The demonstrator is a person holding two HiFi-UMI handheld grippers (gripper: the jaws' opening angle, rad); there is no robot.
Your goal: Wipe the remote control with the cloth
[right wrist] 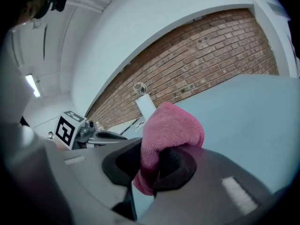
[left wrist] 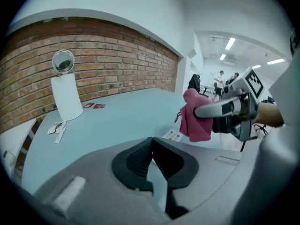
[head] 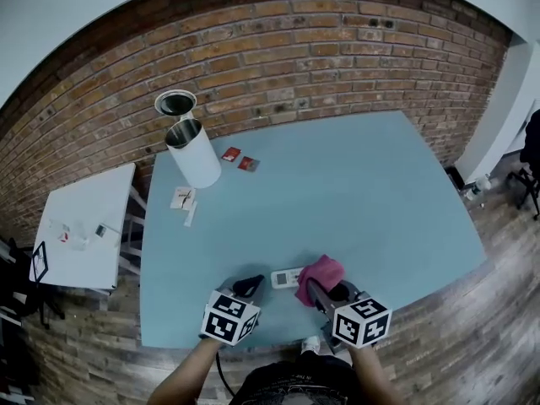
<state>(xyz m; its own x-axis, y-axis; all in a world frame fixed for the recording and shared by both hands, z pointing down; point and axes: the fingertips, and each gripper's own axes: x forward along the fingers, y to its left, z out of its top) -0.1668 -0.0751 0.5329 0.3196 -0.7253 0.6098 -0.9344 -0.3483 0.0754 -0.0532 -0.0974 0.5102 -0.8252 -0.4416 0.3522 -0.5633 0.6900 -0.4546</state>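
Observation:
The white remote control (head: 287, 278) lies flat on the light blue table (head: 354, 192) near its front edge; in the left gripper view only a bit of the remote (left wrist: 174, 135) shows, past the gripper body. My right gripper (head: 318, 291) is shut on the pink cloth (head: 321, 272), which bunches up just right of the remote. In the right gripper view the cloth (right wrist: 169, 129) fills the gap between the jaws of that gripper (right wrist: 157, 168). My left gripper (head: 250, 286) hovers just left of the remote. Its jaws (left wrist: 151, 150) are shut with nothing between them.
A white cylindrical bin (head: 193, 152) with a round lid (head: 175, 103) stands at the table's far left. Two red packets (head: 240, 159) and paper scraps (head: 184, 199) lie near it. A small white side table (head: 84, 226) stands left, and a brick wall (head: 321, 49) behind.

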